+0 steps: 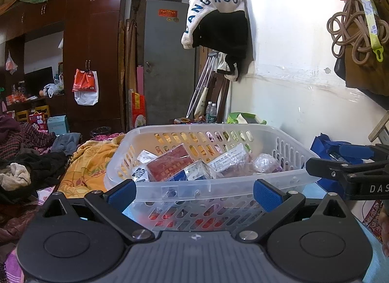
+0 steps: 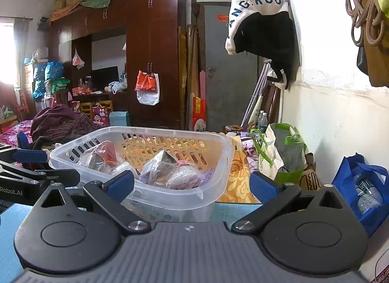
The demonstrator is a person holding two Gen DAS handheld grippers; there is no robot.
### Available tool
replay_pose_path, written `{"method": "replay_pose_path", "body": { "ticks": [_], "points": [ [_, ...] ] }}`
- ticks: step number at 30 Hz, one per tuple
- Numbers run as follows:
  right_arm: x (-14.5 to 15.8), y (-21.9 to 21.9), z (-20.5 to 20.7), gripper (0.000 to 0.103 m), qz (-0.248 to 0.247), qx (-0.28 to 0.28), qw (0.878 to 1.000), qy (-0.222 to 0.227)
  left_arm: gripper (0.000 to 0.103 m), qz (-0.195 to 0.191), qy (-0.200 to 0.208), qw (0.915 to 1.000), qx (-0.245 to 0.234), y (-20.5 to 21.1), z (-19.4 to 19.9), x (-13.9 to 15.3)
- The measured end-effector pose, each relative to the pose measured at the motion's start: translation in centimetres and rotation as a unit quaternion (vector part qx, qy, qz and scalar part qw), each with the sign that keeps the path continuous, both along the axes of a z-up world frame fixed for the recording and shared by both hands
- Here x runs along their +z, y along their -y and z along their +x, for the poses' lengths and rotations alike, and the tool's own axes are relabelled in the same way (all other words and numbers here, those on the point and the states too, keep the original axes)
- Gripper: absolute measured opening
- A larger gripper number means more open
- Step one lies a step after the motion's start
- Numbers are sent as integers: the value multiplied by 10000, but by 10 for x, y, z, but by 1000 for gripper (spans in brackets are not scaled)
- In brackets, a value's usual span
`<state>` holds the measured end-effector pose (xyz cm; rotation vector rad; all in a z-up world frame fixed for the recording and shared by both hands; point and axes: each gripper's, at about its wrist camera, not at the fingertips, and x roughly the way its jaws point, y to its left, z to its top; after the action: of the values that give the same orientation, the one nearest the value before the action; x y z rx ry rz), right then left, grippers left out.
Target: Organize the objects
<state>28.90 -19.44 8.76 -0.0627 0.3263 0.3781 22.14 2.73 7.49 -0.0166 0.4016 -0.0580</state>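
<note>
Left gripper (image 1: pixel 194 194): spread wide, empty, low centre of the left wrist frame, pads either side of the clear plastic basket's (image 1: pixel 184 187) near rim, not touching. Probably lined up for lifting or shifting the basket, or for dropping something in.

Right gripper (image 2: pixel 192 187): likewise wide and empty, low centre of the right wrist frame, facing the basket's (image 2: pixel 170 193) right corner.

Basket mid-frame in both views, loaded: red box (image 1: pixel 167 163), white printed boxes (image 1: pixel 228 159), crinkly plastic-wrapped packets (image 2: pixel 170 173), all heaped loosely.

Further right, near the wall: blue bag (image 2: pixel 364 185) with a water bottle inside; green-handled bag (image 2: pixel 279 156), contents hidden.
</note>
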Motion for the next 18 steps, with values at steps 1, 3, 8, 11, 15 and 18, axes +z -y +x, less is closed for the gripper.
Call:
{"method": "replay_pose_path", "body": {
  "ticks": [1,3,8,11,15,18],
  "points": [
    [0,0,0,103,-3,1,10000,3,103,1,-2,10000,0,1,0,0],
    [0,0,0,103,-7,1,10000,6,103,0,-2,10000,-3,1,0,0],
    [0,1,0,103,-5,6,10000,3,103,6,-9,10000,-16,1,0,0],
    [0,0,0,103,-5,9,10000,1,103,4,-10,10000,-18,2,1,-1],
    [0,1,0,103,-12,9,10000,5,103,-4,-19,10000,-51,2,1,-1],
    [0,1,0,103,-10,6,10000,3,103,24,5,10000,-68,3,0,-2]
  ]
}}
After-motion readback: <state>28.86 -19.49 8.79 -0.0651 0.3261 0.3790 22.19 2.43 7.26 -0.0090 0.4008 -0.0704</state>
